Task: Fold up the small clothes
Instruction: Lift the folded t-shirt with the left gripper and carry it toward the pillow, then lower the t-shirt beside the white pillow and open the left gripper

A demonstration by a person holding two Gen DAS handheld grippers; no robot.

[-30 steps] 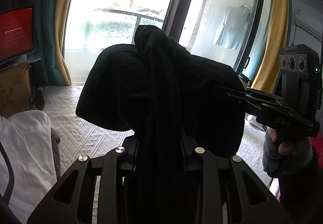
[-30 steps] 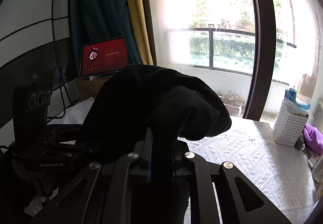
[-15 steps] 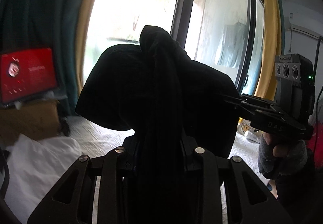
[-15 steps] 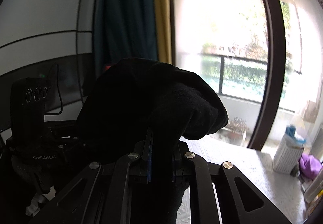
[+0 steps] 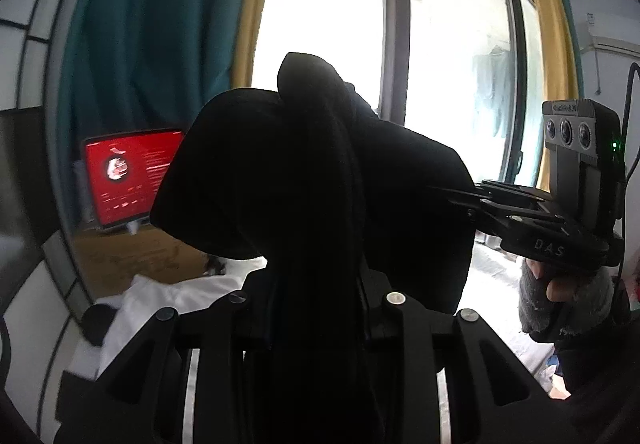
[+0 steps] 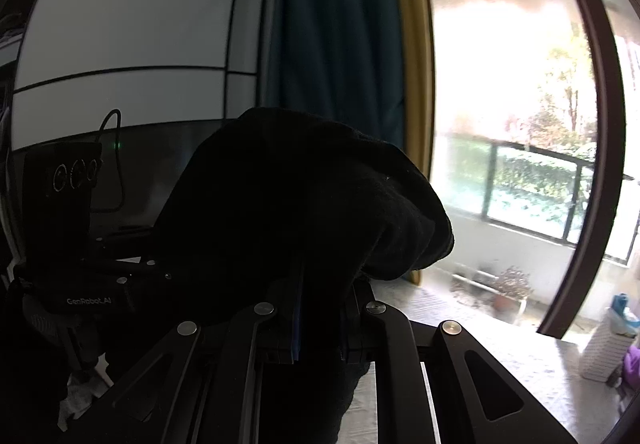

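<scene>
White textured bed cover [image 6: 500, 356]; white basket [image 6: 608, 348] at far edge; white cloth [image 5: 160, 296] lying on it.

All I'm getting is a plain black garment [image 5: 320, 183], teal curtain [image 5: 160, 23] with a mustard-yellow edge, a red screen [image 5: 128, 179], white bedding [image 5: 168, 296] and a grey fingerless glove [image 5: 560, 300].
</scene>
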